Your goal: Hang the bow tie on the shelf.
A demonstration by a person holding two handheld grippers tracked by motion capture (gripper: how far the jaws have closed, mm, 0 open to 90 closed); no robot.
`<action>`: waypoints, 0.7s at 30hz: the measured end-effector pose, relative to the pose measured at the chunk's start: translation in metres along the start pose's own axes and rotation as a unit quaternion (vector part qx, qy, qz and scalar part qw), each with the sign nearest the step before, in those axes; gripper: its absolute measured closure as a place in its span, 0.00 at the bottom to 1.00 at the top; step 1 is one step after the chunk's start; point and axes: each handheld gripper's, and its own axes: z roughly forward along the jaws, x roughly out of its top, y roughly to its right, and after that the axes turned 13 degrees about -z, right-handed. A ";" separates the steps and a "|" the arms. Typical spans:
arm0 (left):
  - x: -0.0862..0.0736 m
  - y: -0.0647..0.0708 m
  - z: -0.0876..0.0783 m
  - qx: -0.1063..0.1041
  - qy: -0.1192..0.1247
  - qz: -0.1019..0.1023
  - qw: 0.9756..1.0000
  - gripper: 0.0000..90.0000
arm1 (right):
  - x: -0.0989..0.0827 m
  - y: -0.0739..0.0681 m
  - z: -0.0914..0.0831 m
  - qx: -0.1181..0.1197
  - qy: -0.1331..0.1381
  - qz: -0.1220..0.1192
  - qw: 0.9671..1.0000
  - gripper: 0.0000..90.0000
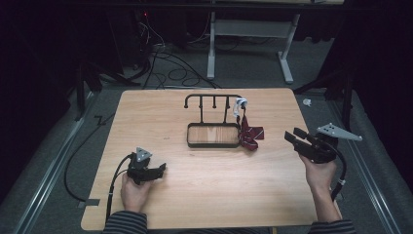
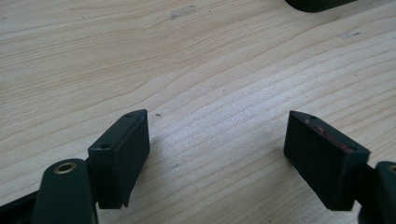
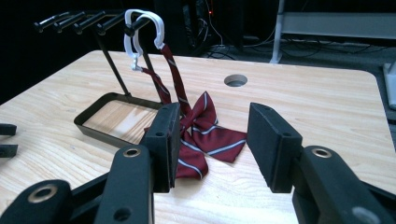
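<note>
Maroon striped bow tie [image 3: 205,135] hung by its white clip [image 3: 140,35] from the black rack [image 1: 213,122], lying just ahead of the right tongs [image 3: 212,142], gaping empty; left tongs [image 2: 217,158] gaped wide over bare worktop [image 1: 219,185].

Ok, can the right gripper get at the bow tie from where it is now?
Probably yes. The right gripper is open and aimed at the bow tie, with bare table between them; the rack stands beyond the tie.

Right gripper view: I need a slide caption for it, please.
Open right gripper faces a striped maroon bow tie hung by a white clip from a black rack.
</note>
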 end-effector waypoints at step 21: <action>0.000 0.000 0.000 0.000 0.000 0.000 1.000 0.25 | -0.029 -0.008 -0.001 -0.002 -0.015 0.010 1.000 0.63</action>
